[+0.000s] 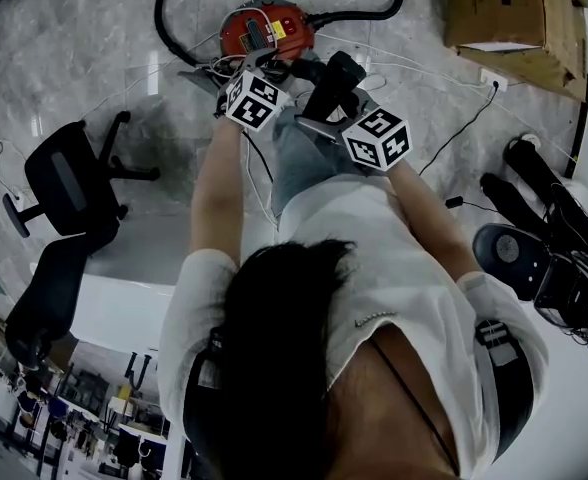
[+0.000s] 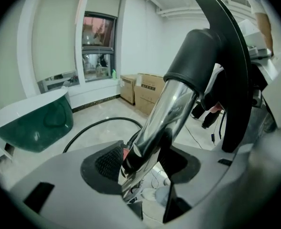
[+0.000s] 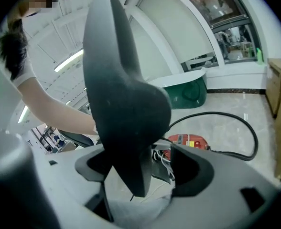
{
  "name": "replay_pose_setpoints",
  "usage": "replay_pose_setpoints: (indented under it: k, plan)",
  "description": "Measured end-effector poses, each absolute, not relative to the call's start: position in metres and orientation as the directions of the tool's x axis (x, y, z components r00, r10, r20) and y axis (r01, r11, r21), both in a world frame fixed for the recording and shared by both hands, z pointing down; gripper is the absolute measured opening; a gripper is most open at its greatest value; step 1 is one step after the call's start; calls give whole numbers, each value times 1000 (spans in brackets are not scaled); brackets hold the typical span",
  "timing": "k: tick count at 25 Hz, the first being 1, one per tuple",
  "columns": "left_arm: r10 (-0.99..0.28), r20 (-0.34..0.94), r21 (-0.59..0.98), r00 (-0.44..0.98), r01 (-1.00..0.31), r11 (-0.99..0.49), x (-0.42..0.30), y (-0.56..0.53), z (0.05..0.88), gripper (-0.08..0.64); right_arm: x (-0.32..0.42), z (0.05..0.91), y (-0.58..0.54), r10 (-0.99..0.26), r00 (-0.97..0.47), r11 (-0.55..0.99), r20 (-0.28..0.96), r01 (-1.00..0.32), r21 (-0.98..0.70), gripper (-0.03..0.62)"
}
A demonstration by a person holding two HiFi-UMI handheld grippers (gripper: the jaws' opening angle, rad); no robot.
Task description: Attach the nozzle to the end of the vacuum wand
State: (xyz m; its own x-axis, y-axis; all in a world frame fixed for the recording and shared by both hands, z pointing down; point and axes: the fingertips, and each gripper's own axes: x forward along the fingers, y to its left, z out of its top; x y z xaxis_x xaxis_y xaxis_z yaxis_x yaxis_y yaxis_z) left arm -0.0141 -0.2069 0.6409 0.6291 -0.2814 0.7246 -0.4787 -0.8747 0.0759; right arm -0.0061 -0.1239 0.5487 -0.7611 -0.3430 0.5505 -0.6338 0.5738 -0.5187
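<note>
The left hand-held gripper was clamped on the shiny chrome vacuum wand. The black plastic wedge-shaped nozzle stood unpinched between the wide-open jaws of the right hand-held gripper, above the grey marble floor. It looked already seated on the wand's end; apparently only withdrawing the right hand-held gripper was left

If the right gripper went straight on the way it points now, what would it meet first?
The right gripper would first meet the black nozzle, which stands between its open jaws. Behind that comes probably the red vacuum cleaner, but depth is unclear.
</note>
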Motion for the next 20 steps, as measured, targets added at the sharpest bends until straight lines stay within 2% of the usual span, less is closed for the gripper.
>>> replay_pose_setpoints:
  k: [13, 20]
  plan:
    - [-332, 703, 130, 629, -573, -809, -24, -200, 630, 249, 14, 542, -131, -392, -756, 547, 525, -650, -528, 359]
    - [-421, 686, 176, 593, -697, -695, -39, -187, 617, 249, 25, 533, -132, -406, -777, 533, 481, -629, -567, 359]
